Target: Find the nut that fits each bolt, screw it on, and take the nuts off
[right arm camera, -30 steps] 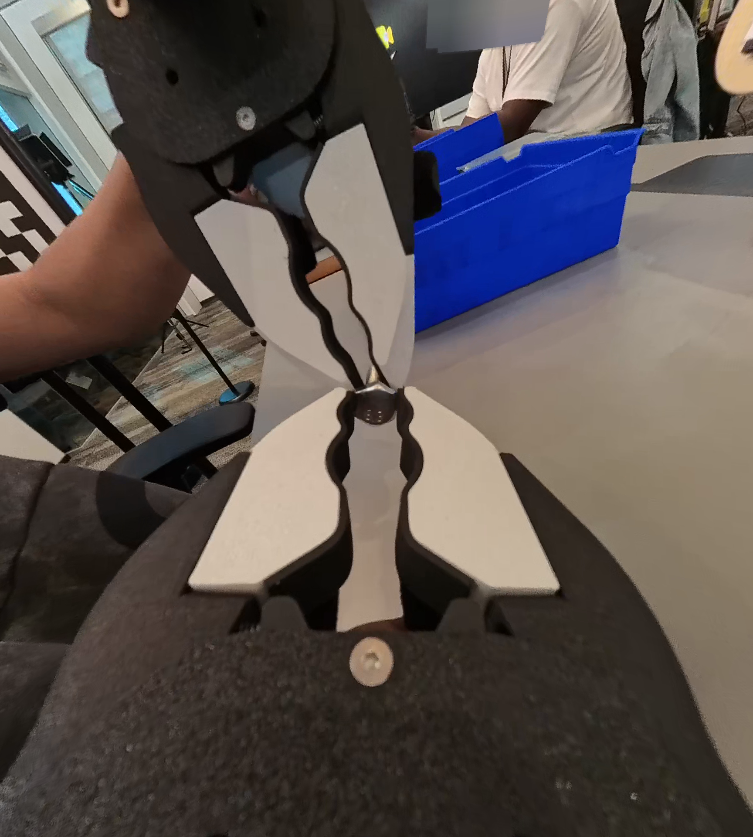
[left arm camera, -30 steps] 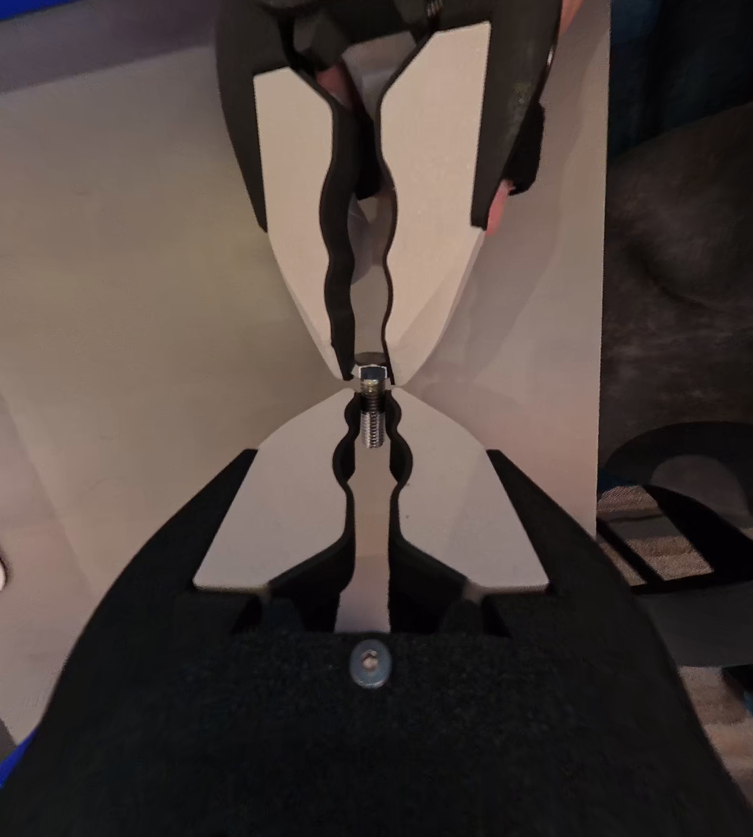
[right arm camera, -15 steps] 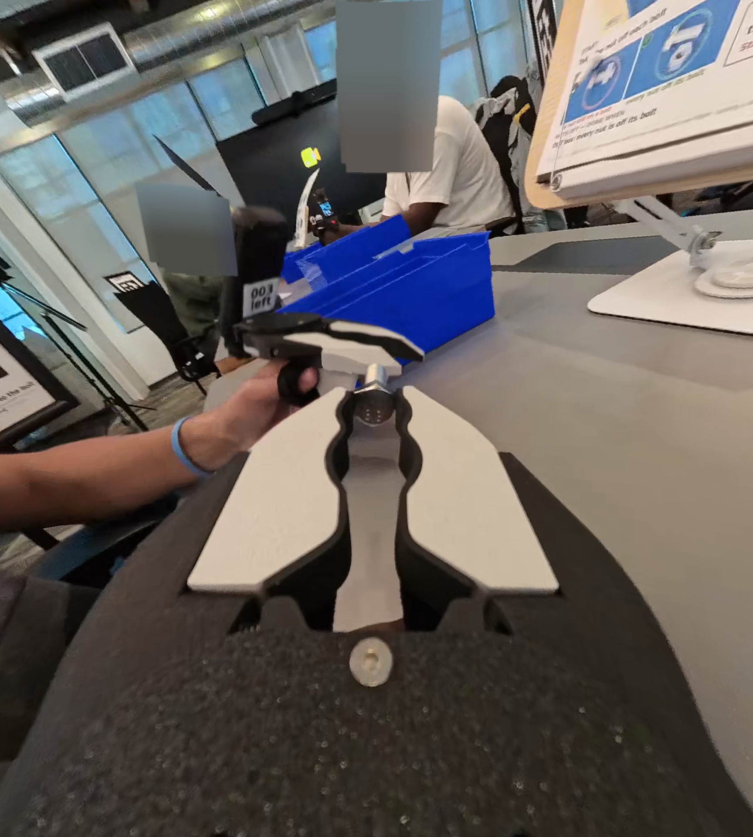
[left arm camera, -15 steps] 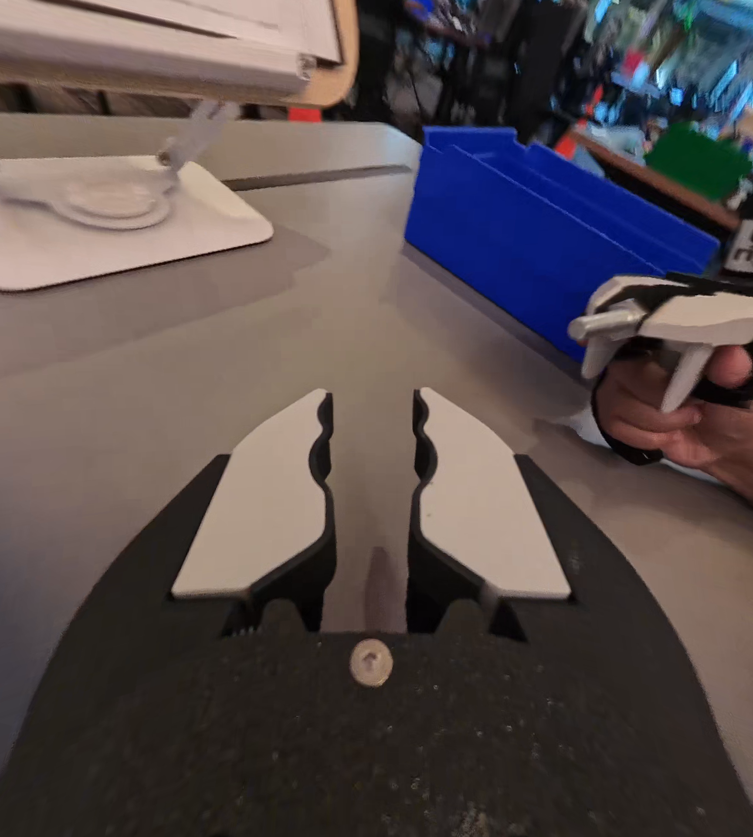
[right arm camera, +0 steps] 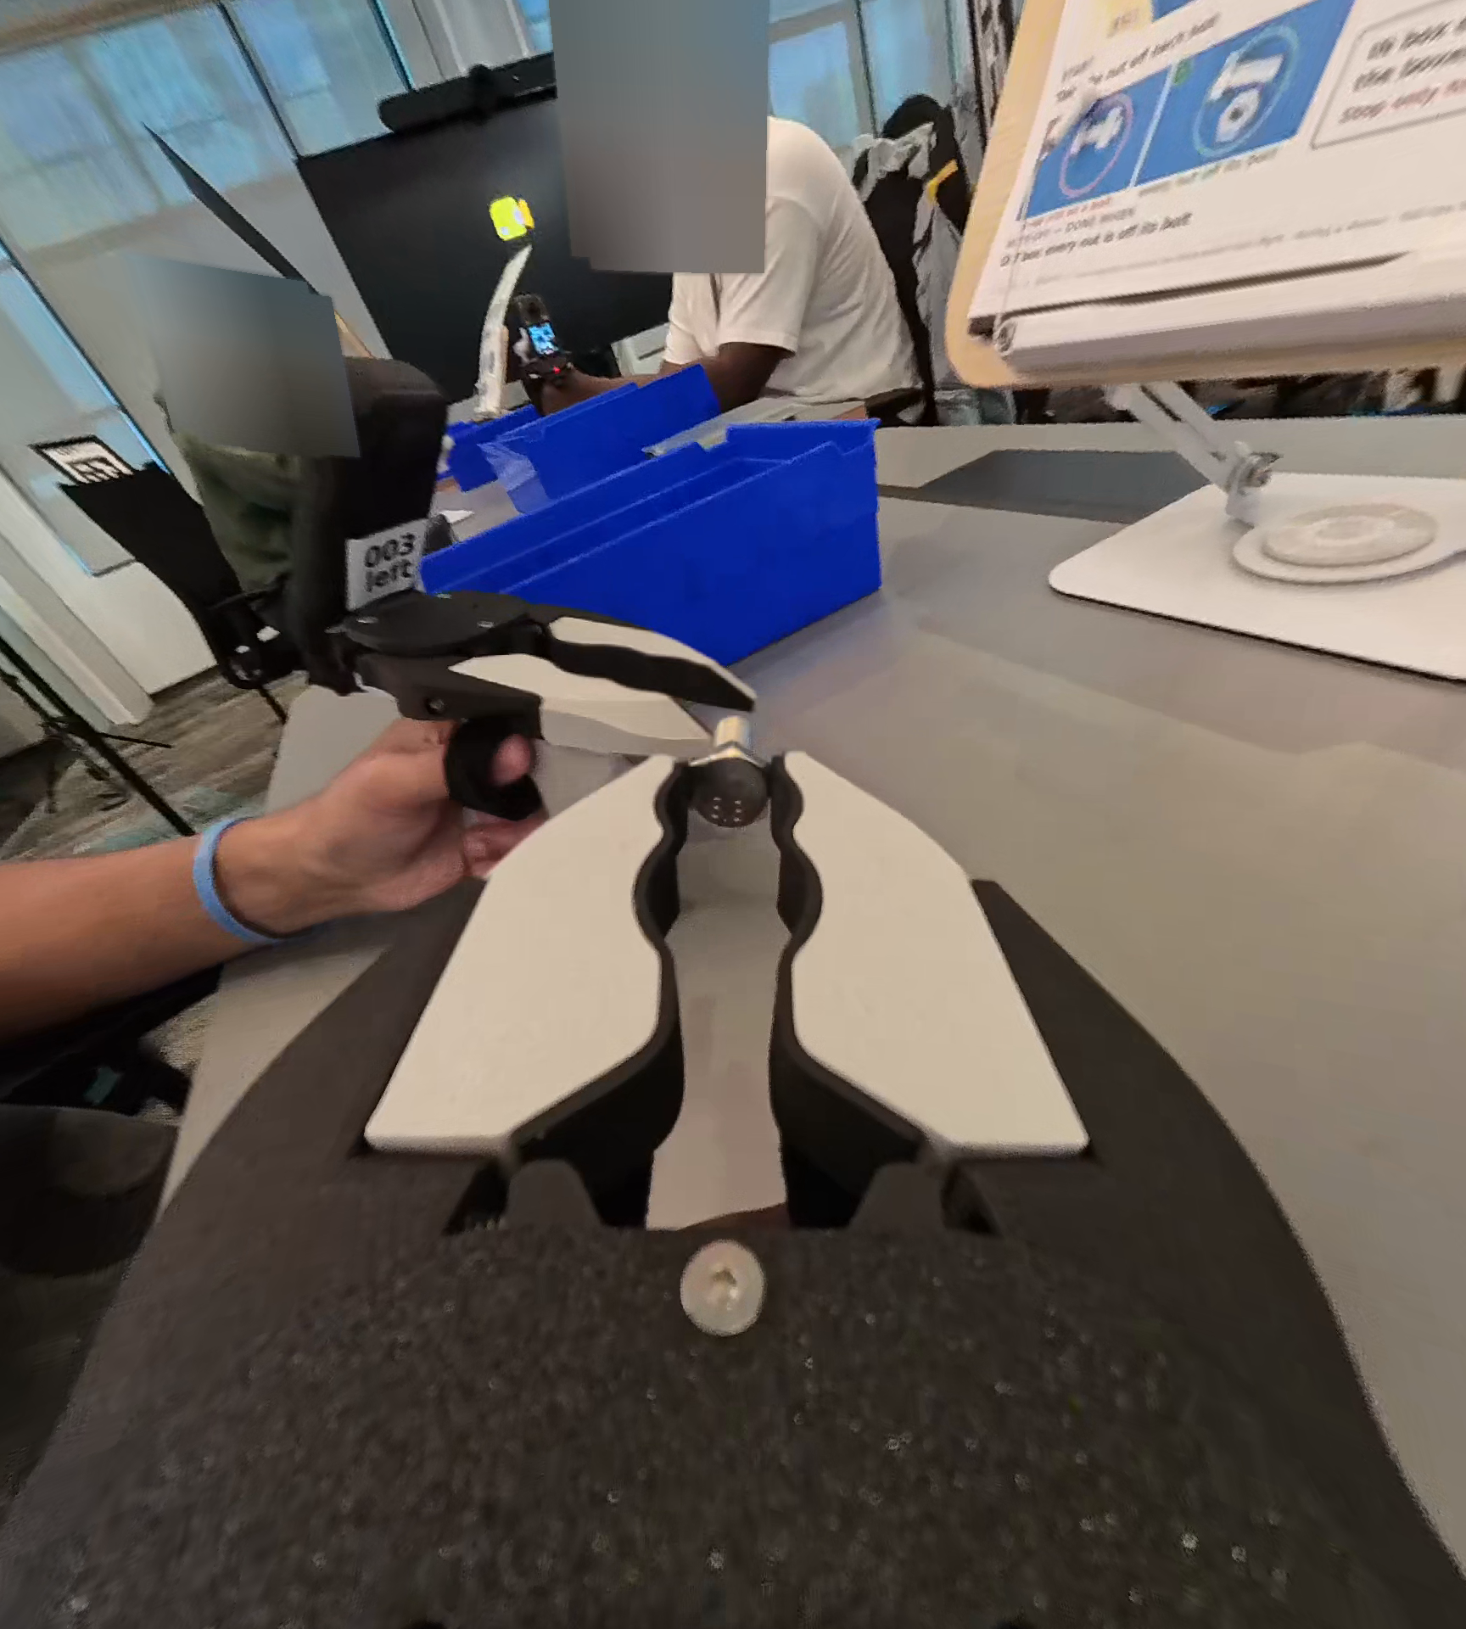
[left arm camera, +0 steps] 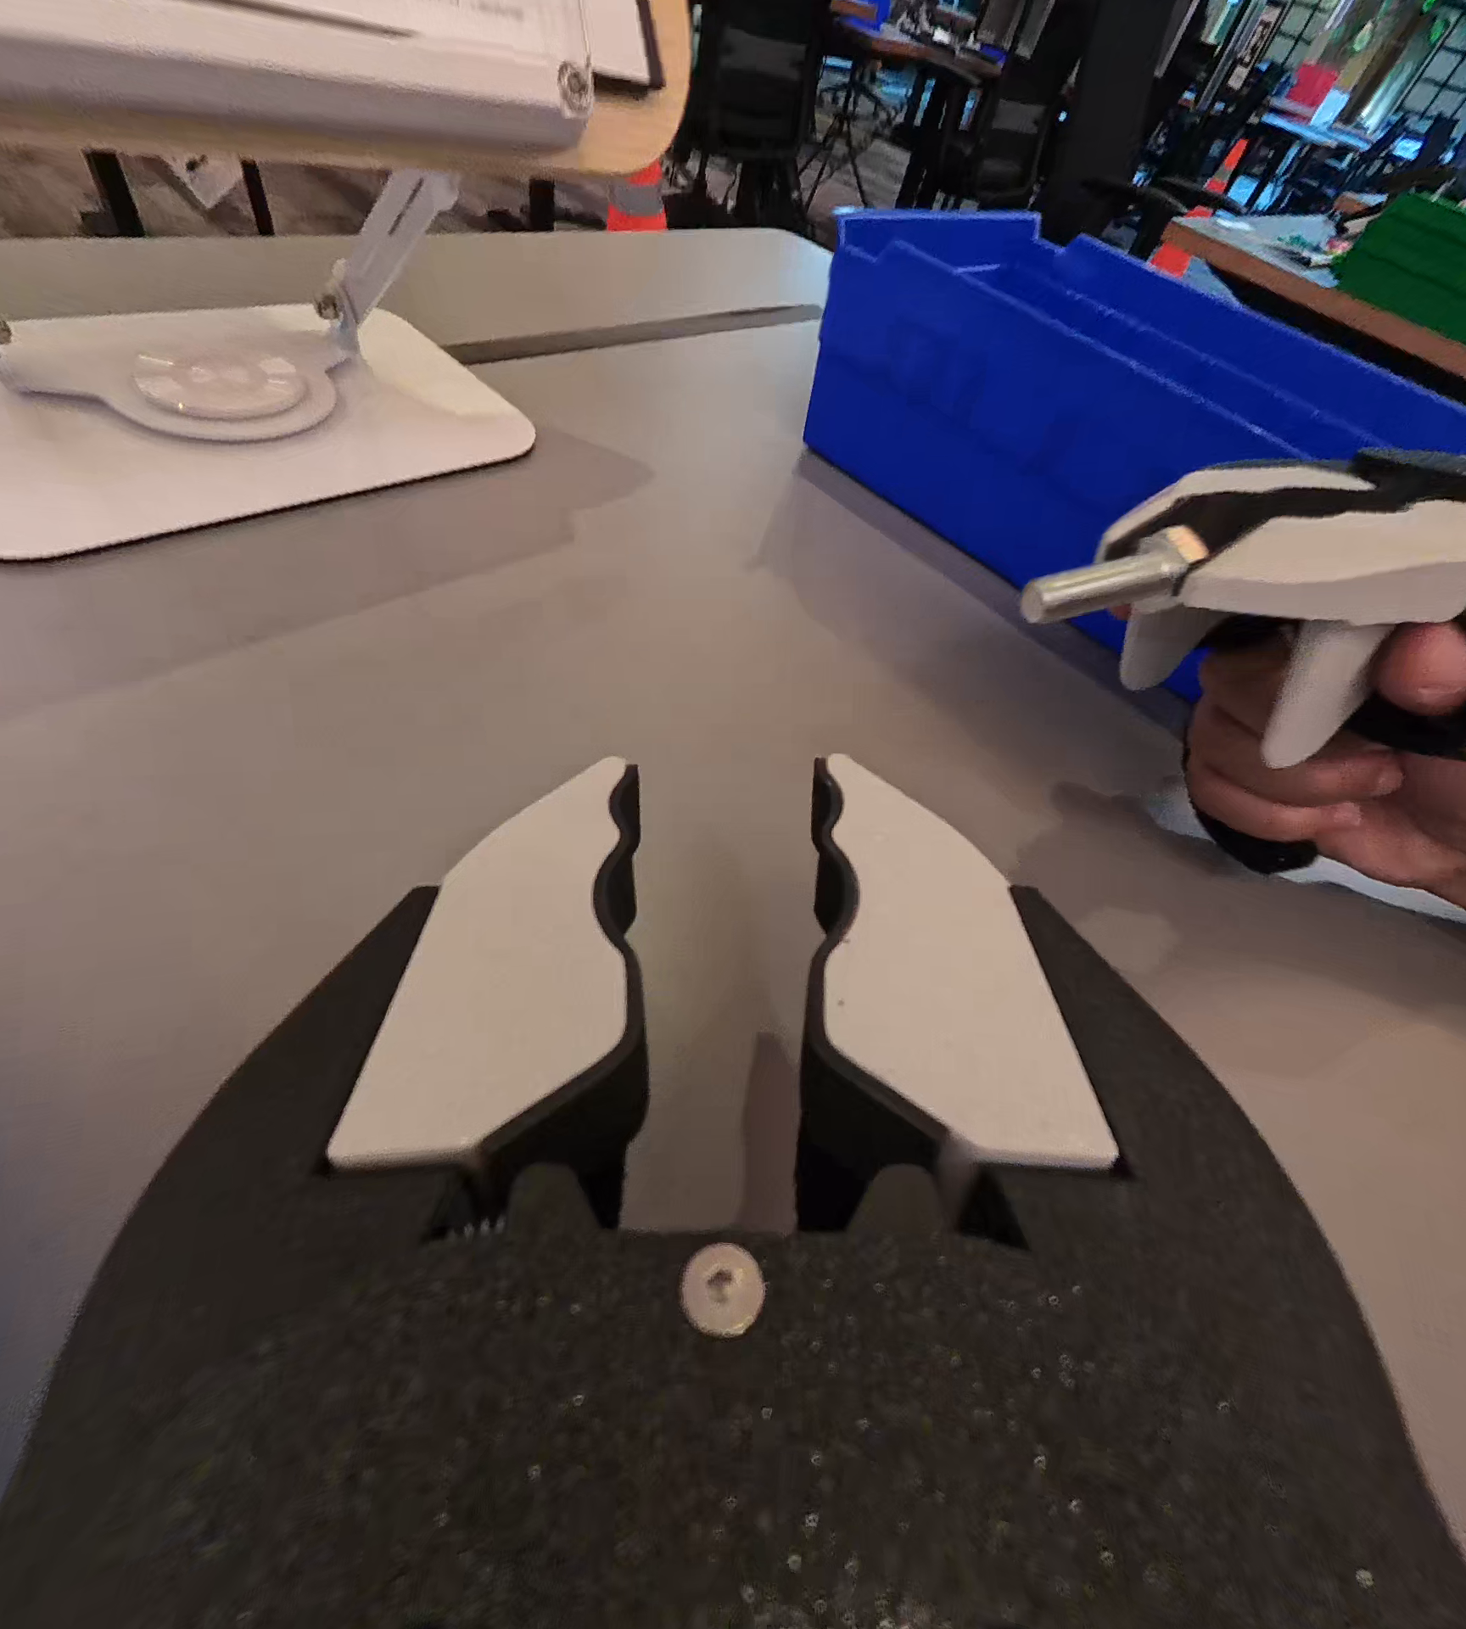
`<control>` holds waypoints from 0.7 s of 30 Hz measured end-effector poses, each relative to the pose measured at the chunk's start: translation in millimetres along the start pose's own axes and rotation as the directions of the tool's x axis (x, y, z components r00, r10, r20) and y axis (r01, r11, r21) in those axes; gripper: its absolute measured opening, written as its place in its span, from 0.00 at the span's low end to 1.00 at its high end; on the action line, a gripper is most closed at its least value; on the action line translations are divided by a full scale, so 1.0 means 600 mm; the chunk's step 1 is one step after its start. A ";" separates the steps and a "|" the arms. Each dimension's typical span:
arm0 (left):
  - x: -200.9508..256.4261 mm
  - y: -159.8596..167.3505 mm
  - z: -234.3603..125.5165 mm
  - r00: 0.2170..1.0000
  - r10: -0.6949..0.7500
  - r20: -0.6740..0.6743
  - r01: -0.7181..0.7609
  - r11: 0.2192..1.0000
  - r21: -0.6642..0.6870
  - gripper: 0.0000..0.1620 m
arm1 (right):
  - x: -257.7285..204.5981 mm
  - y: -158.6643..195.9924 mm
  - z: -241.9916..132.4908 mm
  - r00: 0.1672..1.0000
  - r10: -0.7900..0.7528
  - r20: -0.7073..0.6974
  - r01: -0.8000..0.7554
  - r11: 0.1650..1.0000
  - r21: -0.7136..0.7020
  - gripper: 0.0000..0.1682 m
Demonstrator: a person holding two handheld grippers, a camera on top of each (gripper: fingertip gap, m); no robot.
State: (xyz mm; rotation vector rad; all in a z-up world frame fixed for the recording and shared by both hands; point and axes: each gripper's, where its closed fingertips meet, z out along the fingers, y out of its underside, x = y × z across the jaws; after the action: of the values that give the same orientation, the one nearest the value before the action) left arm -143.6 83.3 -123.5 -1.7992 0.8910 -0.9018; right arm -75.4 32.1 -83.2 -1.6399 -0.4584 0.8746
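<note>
Your left gripper [left arm camera: 725, 776] is spread wide with nothing in it, hovering over the grey table [left arm camera: 535, 670]. Your right gripper [right arm camera: 728, 776] is clenched on the bolt [right arm camera: 729, 793], pinching its head at the fingertips, shaft sticking out past them. Blue bin [left arm camera: 1091, 423] sits far right on the table.

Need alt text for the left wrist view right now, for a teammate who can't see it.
The left gripper is open and empty above the grey table. At right, a hand holds the right gripper shut on a bolt pointing left, in front of a blue bin; a white stand sits far left.
</note>
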 end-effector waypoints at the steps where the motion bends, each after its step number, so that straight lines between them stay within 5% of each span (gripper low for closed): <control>1: 0.006 -0.001 0.000 1.000 0.010 -0.016 -0.010 1.000 0.003 0.23 | 0.004 -0.002 -0.003 1.000 -0.019 -0.017 0.019 1.000 0.006 0.11; 21: 0.046 -0.020 -0.039 0.983 0.036 -0.180 -0.041 0.999 -0.022 0.27 | 0.012 0.011 0.016 1.000 -0.027 -0.015 0.027 0.999 -0.018 0.11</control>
State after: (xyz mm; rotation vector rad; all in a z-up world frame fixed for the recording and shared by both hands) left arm -148.0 54.2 -99.3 -1.7360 1.0511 -1.0442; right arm -79.2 41.9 -91.9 -1.6515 -0.4777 0.8402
